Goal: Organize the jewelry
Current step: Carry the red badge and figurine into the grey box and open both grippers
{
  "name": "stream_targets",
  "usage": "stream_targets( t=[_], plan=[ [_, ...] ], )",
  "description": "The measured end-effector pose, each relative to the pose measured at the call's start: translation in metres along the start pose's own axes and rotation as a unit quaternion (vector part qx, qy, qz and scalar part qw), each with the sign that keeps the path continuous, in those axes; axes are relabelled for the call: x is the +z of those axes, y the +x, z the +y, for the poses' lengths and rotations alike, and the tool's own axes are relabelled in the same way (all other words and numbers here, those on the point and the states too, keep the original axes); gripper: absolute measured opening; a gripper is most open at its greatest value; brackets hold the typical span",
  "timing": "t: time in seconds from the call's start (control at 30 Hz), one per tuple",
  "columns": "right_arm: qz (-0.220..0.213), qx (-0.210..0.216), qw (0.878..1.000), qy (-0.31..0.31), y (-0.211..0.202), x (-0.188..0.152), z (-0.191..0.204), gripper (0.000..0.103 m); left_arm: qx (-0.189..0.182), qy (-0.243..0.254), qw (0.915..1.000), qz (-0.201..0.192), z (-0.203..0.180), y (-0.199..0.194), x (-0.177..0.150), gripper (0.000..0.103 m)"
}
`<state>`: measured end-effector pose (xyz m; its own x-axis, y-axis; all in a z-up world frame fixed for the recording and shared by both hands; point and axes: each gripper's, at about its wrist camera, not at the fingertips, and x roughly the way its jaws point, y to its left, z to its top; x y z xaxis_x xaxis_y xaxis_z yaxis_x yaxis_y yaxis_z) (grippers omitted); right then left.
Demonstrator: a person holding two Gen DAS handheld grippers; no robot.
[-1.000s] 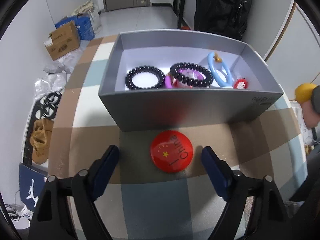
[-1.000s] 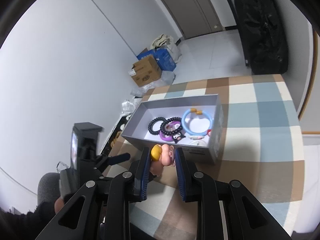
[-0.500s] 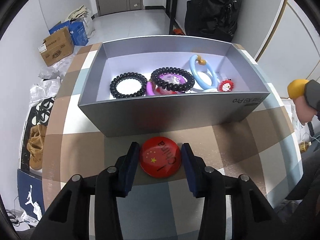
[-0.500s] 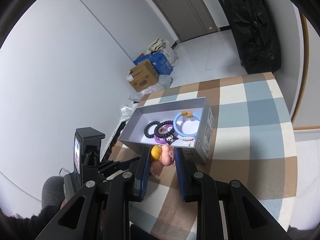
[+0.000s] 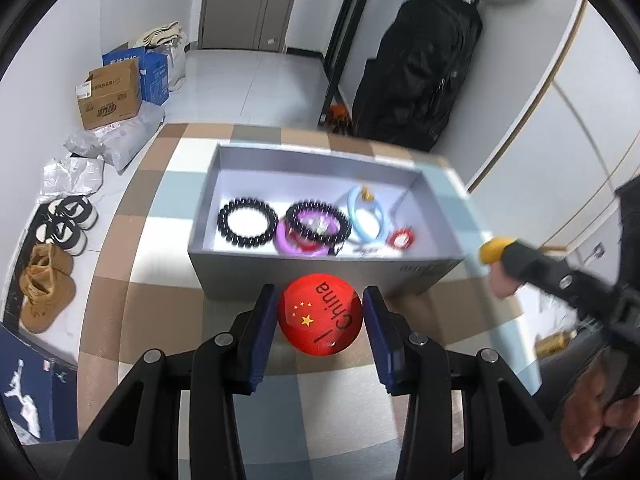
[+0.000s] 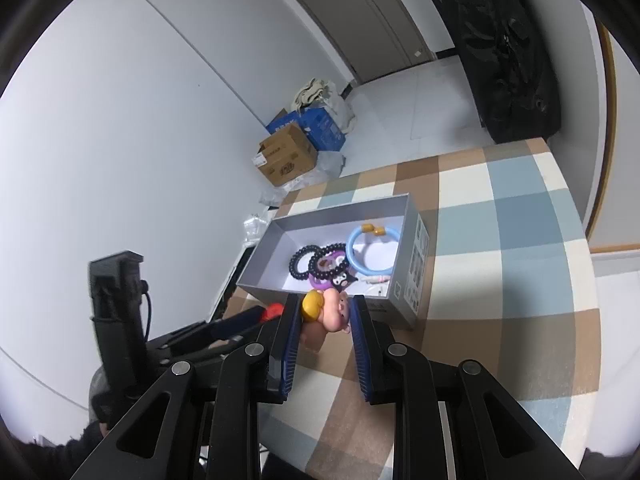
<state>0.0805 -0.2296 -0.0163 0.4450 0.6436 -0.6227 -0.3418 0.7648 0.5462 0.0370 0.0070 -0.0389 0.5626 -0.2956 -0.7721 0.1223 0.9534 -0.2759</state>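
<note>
My left gripper (image 5: 319, 297) is shut on a round red badge (image 5: 320, 320) with a flag and "I China" on it, held just above the checked tablecloth in front of the grey box (image 5: 320, 266). Inside the box lie a black bead bracelet (image 5: 247, 228), a purple and black bracelet (image 5: 316, 229), a pale blue ring (image 5: 368, 218) and a small red piece (image 5: 403, 238). My right gripper (image 6: 326, 305) is shut on a pink pig figurine (image 6: 335, 313) with a yellow cap, hovering near the box's (image 6: 412, 264) front right corner. The left gripper (image 6: 256, 315) shows there with the badge (image 6: 274, 310).
The table's checked cloth (image 6: 500, 280) stretches right of the box. On the floor to the left are cardboard boxes (image 5: 110, 98), plastic bags and shoes (image 5: 46, 284). A black bag (image 5: 420, 68) hangs by the far wall. A hand (image 5: 588, 412) holds the right gripper's grip.
The left jaws closed onto the red badge and then lifted it off the cloth; the view tilted up and the box now looks farther away. The right gripper kept its hold on the pig.
</note>
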Motion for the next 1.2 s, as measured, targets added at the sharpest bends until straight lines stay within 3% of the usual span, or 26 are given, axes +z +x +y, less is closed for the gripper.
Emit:
stream_targets(
  t=[0.7, 0.87, 0.97, 1.2],
  plan=[
    [-0.014, -0.001, 1.000, 0.012, 0.010, 0.018, -0.004, 0.024, -0.102, -0.077, 0.9910, -0.041, 0.017, -0.010, 0.031, 0.037],
    [-0.014, -0.002, 1.000, 0.016, 0.015, 0.025, -0.006, 0.024, -0.104, -0.091, 0.9897, -0.036, 0.019, -0.001, 0.037, 0.037],
    [-0.015, -0.024, 0.999, 0.019, 0.018, 0.029, -0.006, 0.024, -0.107, -0.093, 0.9891, -0.038, 0.018, 0.000, 0.043, 0.037],
    [-0.023, -0.018, 0.999, 0.026, 0.024, 0.045, -0.008, 0.024, -0.112, -0.112, 0.9871, -0.027, 0.022, 0.013, 0.053, 0.037]
  ],
)
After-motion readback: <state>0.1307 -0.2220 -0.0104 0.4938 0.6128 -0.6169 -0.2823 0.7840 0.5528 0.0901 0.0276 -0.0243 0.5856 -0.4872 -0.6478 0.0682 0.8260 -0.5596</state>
